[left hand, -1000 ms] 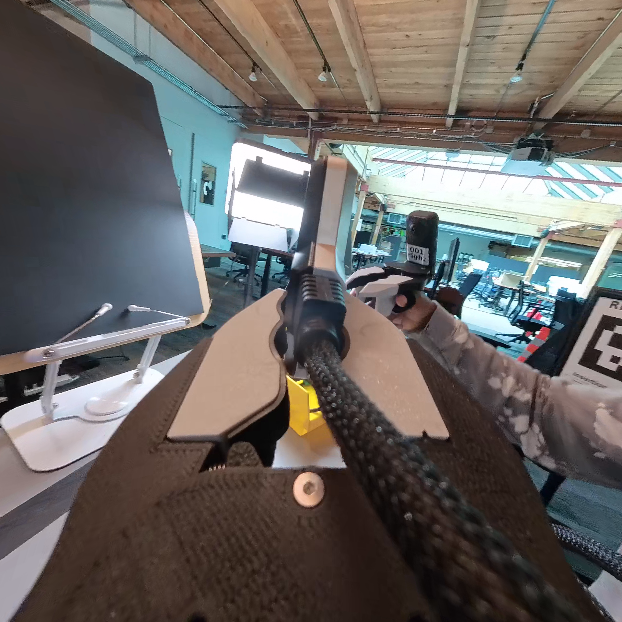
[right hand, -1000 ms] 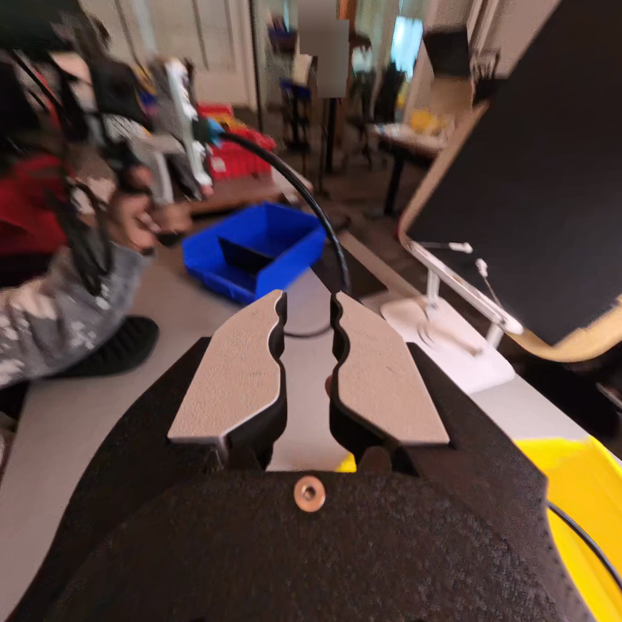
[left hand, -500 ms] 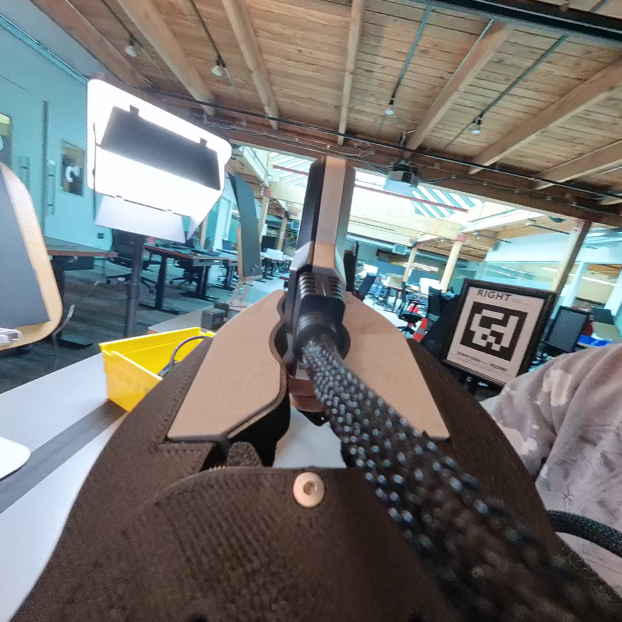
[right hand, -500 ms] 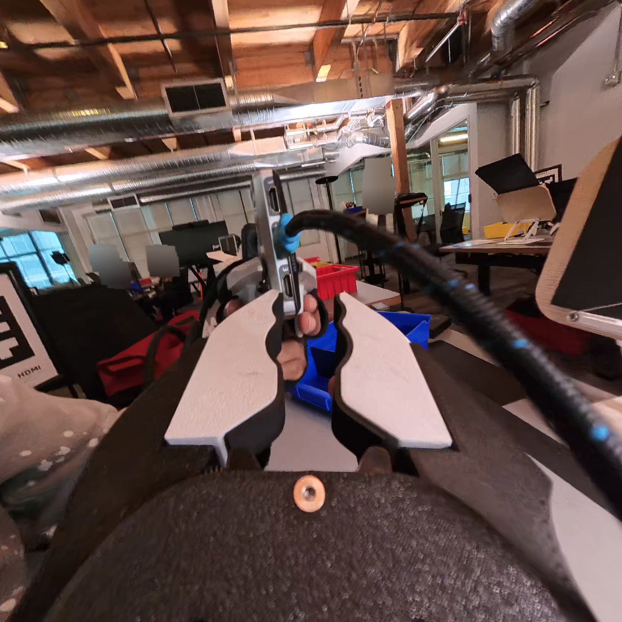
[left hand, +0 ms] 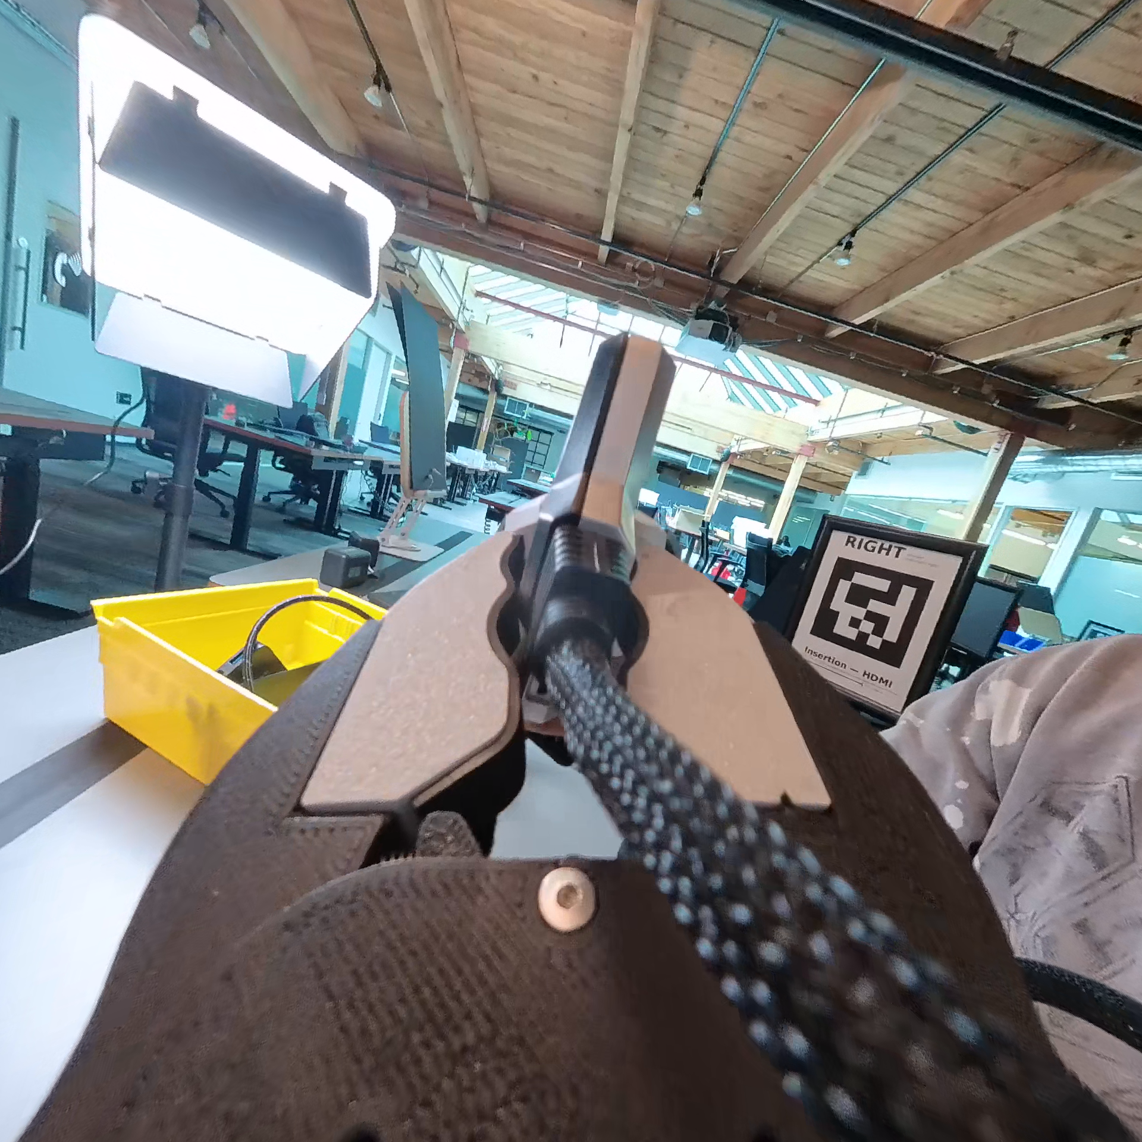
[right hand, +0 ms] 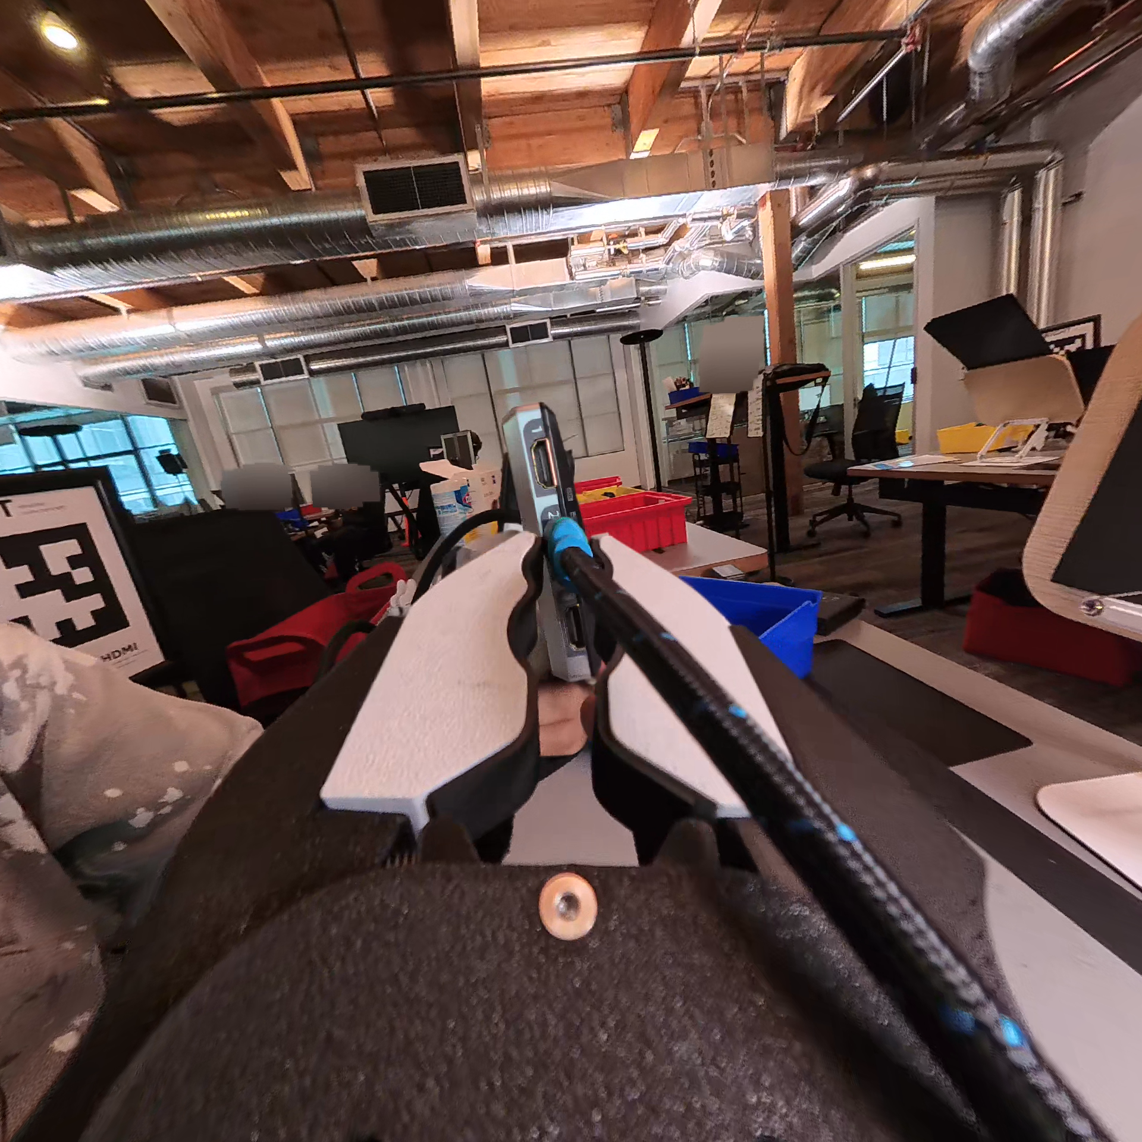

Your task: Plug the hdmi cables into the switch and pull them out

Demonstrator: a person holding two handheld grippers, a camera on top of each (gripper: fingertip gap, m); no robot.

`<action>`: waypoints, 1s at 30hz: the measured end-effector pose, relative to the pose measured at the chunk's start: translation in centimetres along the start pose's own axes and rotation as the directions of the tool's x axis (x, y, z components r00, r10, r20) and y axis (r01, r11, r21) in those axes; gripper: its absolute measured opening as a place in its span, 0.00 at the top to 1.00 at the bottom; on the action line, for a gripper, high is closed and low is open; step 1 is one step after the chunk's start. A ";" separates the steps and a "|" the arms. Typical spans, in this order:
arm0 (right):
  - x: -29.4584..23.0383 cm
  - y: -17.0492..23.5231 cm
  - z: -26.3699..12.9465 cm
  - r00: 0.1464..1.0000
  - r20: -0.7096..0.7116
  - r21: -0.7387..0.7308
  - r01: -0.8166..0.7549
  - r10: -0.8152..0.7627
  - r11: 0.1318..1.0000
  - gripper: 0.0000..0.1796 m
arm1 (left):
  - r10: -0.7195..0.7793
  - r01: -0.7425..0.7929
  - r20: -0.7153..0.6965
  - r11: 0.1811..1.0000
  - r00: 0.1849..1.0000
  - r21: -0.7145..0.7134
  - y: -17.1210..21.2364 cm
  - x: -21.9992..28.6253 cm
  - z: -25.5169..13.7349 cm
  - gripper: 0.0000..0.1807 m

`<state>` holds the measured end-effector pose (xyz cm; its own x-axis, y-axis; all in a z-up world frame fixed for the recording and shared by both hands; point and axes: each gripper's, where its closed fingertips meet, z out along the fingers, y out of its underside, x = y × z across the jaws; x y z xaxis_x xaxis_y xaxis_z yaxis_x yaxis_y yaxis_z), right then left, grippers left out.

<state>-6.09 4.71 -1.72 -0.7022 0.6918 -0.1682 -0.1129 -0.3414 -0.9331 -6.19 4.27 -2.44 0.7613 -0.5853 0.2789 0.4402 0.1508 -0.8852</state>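
Currently my left gripper is clamped on the switch, which stands upright at frame centre with a thick braided cable plugged in and trailing to the lower right. In the right wrist view, my right gripper sits around the blue-collared plug of a thin cable seated mid-switch; whether its fingers touch the plug I cannot tell. Ports above and below it are free. A yellow bin lies left centre, with open tabletop before it.
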 end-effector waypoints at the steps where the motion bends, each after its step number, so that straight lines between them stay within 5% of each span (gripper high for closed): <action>1: -0.1 0.1 0.1 1.000 0.009 0.001 -0.012 0.012 1.000 0.93 | 0.008 -0.008 0.001 1.000 1.000 0.001 -0.1 0.1 0.0 0.84; 7: -0.3 0.1 -0.1 0.995 0.076 0.010 -0.072 0.071 0.997 0.93 | 0.199 -0.196 0.073 0.980 0.977 -0.038 -0.2 0.4 0.0 0.86; 19: -2.0 -1.8 -0.7 0.991 0.129 0.037 0.017 -0.022 0.999 0.94 | 0.175 -0.175 -0.003 0.984 0.985 0.024 -1.0 2.5 0.8 0.87; 22: 0.8 -7.5 -6.8 0.999 0.045 0.269 -0.004 -0.009 0.963 0.94 | 0.085 -0.080 0.001 0.935 0.996 0.346 -7.9 2.1 -4.5 0.88; 25: 1.5 -9.0 -9.2 0.982 -0.130 0.151 0.153 -0.134 0.977 0.94 | 0.280 -0.309 0.213 0.944 0.936 0.120 -9.1 0.6 -7.2 0.87; 30: 4.2 -8.8 -9.5 0.961 -0.266 0.025 0.086 -0.076 0.996 0.94 | 0.299 -0.327 0.356 0.945 0.885 0.020 -9.0 -1.7 -8.2 0.87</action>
<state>-1.38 16.62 2.73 -0.4788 0.8603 -0.1749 -0.1908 -0.2964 -0.9358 -15.30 -2.63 1.97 0.9751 -0.1898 0.1144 0.1760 0.3502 -0.9200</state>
